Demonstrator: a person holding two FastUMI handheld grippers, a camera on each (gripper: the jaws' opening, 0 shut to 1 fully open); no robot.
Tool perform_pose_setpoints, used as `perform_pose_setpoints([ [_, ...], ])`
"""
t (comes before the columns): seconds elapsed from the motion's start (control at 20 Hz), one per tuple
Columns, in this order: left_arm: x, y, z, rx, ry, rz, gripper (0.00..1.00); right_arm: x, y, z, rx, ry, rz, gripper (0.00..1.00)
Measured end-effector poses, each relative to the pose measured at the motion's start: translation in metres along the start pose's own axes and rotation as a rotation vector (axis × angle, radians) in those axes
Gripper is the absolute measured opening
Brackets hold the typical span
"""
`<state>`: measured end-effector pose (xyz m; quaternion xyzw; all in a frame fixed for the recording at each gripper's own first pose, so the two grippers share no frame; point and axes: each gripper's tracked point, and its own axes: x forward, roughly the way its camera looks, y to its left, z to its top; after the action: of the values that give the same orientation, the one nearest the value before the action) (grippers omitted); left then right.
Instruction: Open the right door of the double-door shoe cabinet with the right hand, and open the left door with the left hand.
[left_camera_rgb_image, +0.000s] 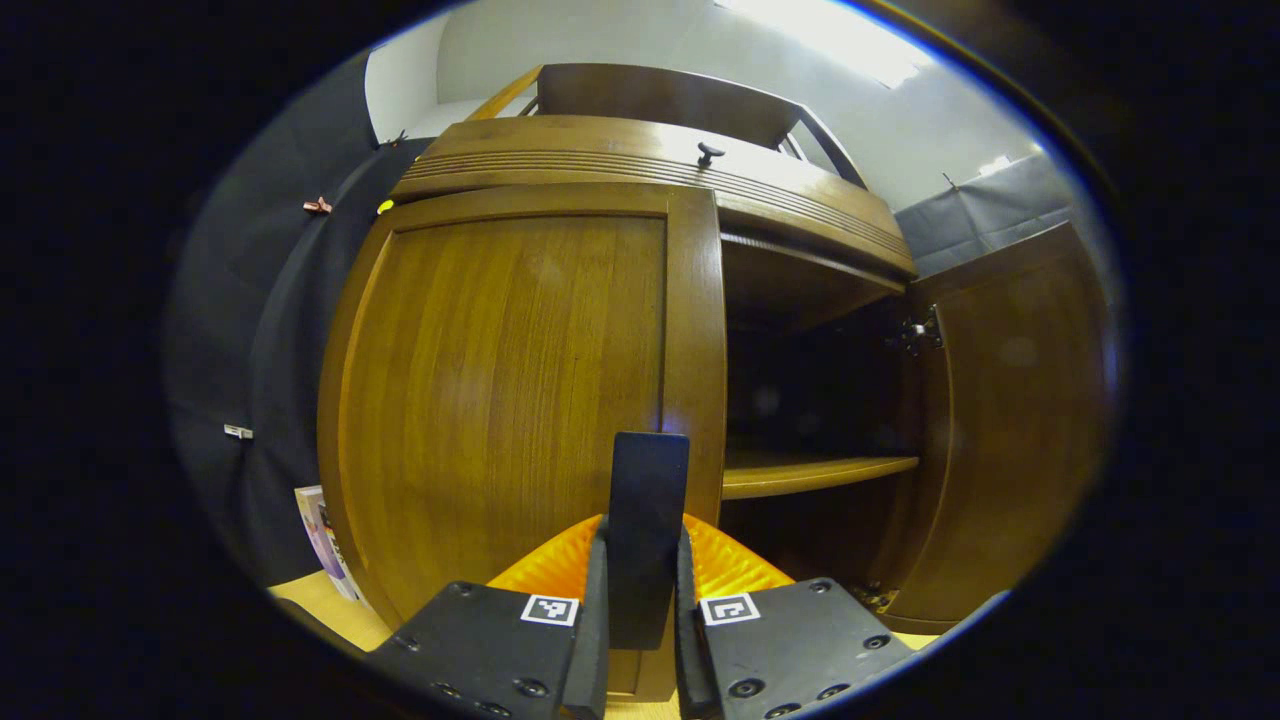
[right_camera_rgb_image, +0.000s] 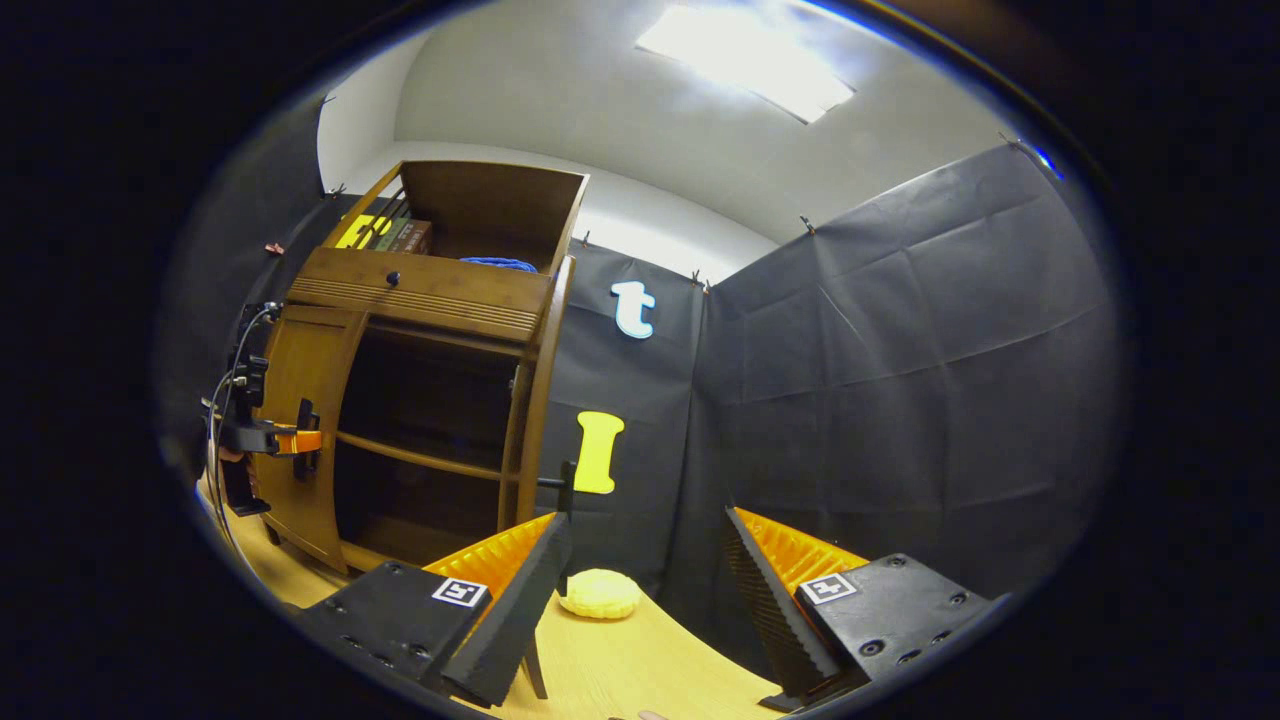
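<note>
Left door (left_camera_rgb_image: 510, 400): closed, flush with the shoe cabinet (left_camera_rgb_image: 640, 165), right in front of the left gripper (left_camera_rgb_image: 640, 600).
Left door handle (left_camera_rgb_image: 648, 530): a dark upright bar at the door's inner edge, standing between the left gripper's fingers.
Left gripper grip: the fingers are drawn close and press on both sides of the handle.
Right door (left_camera_rgb_image: 1010, 420): swung wide open, well off to the right of the left gripper; its handle (right_camera_rgb_image: 566, 487) pokes out of the door's edge in the right gripper view.
Right gripper (right_camera_rgb_image: 640, 590): fingers spread wide, holding nothing, well apart from the cabinet and facing the booth wall.
Door count: two, one shut and one open.
Inside: one shelf (left_camera_rgb_image: 815, 472) shows through the open half.
On top: a small dark knob (left_camera_rgb_image: 708, 152) on the drawer front.
Nearby: a yellow round object (right_camera_rgb_image: 600, 594) on the wooden floor beside the right door; nothing stands against the left door.
</note>
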<state>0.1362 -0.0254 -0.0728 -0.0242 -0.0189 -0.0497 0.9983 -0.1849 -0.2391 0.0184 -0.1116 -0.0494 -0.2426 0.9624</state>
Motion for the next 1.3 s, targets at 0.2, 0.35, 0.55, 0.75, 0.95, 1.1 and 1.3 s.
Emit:
perform_pose_setpoints([
  [0.2, -0.033, 0.005, 0.006, 0.020, 0.013, -0.016, 0.30, -0.006, 0.030, -0.003, 0.045, 0.019, 0.075, 0.97],
  [0.35, -0.055, 0.011, 0.010, 0.017, 0.016, -0.033, 0.31, -0.008, 0.045, -0.008, 0.062, 0.042, 0.110, 0.97],
  [0.55, -0.072, 0.018, 0.013, 0.019, 0.031, -0.053, 0.31, -0.013, 0.067, -0.011, 0.071, 0.051, 0.158, 0.95],
  [0.75, -0.091, 0.027, 0.015, 0.024, 0.038, -0.054, 0.31, -0.015, 0.093, -0.020, 0.087, 0.080, 0.222, 0.99],
  [0.95, -0.117, 0.043, 0.019, 0.047, 0.040, -0.032, 0.29, -0.014, 0.122, -0.026, 0.090, 0.093, 0.283, 0.97],
  [1.1, -0.136, 0.058, 0.022, 0.073, 0.037, -0.008, 0.30, -0.011, 0.148, -0.029, 0.087, 0.106, 0.340, 0.97],
  [1.3, -0.155, 0.076, 0.026, 0.096, 0.031, 0.030, 0.29, -0.013, 0.183, -0.035, 0.097, 0.118, 0.416, 0.98],
])
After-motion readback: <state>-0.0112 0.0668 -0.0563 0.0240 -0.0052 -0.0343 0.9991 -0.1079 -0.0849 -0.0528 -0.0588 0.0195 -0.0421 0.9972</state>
